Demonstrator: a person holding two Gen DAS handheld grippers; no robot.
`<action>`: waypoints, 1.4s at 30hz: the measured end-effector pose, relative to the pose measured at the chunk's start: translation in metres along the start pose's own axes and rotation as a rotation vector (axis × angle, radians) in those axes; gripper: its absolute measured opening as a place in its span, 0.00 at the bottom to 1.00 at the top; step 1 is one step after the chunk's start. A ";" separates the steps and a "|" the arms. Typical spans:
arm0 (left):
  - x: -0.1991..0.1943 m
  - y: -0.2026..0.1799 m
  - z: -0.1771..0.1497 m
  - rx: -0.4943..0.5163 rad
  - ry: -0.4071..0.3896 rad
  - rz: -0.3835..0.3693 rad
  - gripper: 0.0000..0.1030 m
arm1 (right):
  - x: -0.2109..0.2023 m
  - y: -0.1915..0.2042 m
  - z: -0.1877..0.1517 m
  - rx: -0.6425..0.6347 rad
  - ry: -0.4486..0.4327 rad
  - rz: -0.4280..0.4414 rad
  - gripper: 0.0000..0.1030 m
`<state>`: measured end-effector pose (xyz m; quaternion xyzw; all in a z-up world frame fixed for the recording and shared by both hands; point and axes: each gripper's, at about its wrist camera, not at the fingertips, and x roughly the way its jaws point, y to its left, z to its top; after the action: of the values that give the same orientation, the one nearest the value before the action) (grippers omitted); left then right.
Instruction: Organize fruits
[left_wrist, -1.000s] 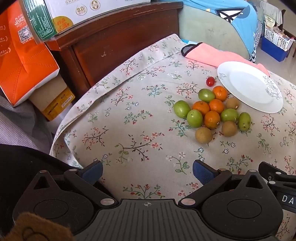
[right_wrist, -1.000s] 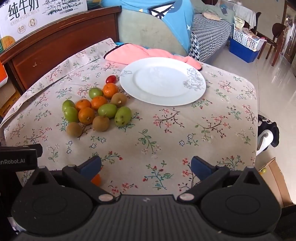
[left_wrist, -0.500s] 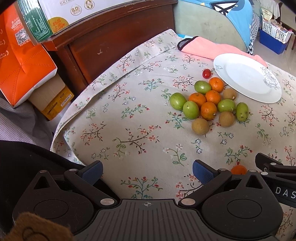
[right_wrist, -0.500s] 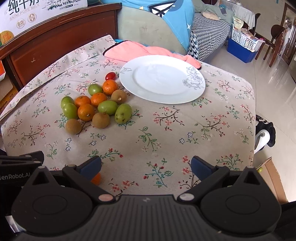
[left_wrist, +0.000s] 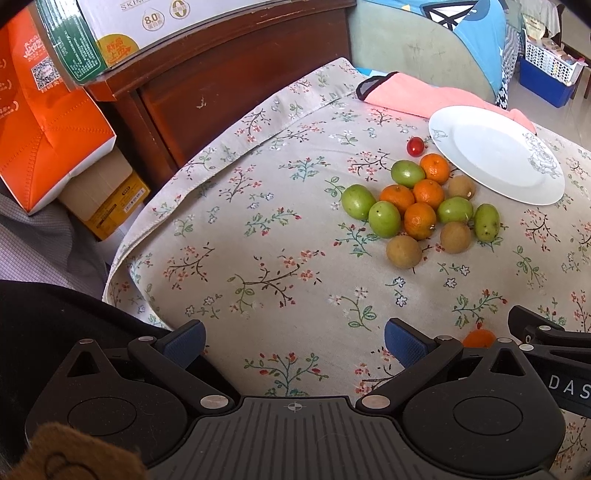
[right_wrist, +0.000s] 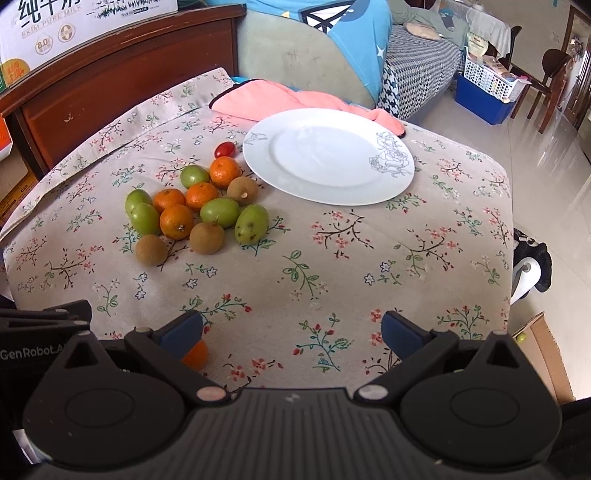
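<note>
Floral cloth covers the counter (right_wrist: 369, 258); white plate (right_wrist: 328, 155) sits far centre, bare, partly on a pink towel (right_wrist: 280, 99). Fruit cluster (right_wrist: 195, 206) lies left of the plate and just beside its rim: mandarins, green plum-like fruits, brown kiwi-like ones, plus a cherry tomato (right_wrist: 225, 149) at the far edge. One stray mandarin (right_wrist: 195, 354) sits near, apart from the cluster, just beside the right tongs' left fingertip and partly hidden by it; same fruit shows in the left view (left_wrist: 478, 338) to the right of the left tongs. Left tongs (left_wrist: 293, 341) open, empty, low over the near cloth. Right tongs (right_wrist: 291, 328) open, empty too. Key relation: cluster is ahead and to the left of the right tongs, ahead and to the right of the left tongs; left looks slightly nearer to it, right nearer to the plate. Speckled green fruit (right_wrist: 251, 223) is oblong, long axis running roughly near-to-far, leaning slightly right at the far end; the rest are near round, no useful axis. No fruit on the plate yet, so sorting looks unstarted.
</note>
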<state>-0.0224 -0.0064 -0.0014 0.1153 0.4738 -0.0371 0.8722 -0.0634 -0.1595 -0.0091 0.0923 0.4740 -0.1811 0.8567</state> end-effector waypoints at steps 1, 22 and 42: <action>0.000 0.000 0.000 0.000 0.000 0.001 1.00 | 0.000 0.000 0.000 0.000 -0.001 0.001 0.99; 0.001 0.000 -0.001 -0.002 0.000 0.011 1.00 | -0.004 0.003 -0.004 0.005 -0.047 0.002 0.99; 0.013 0.019 0.000 -0.071 -0.022 -0.080 1.00 | -0.010 -0.009 -0.024 0.054 -0.015 0.122 0.92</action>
<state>-0.0123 0.0127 -0.0095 0.0647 0.4695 -0.0562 0.8788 -0.0906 -0.1574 -0.0129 0.1425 0.4561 -0.1420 0.8669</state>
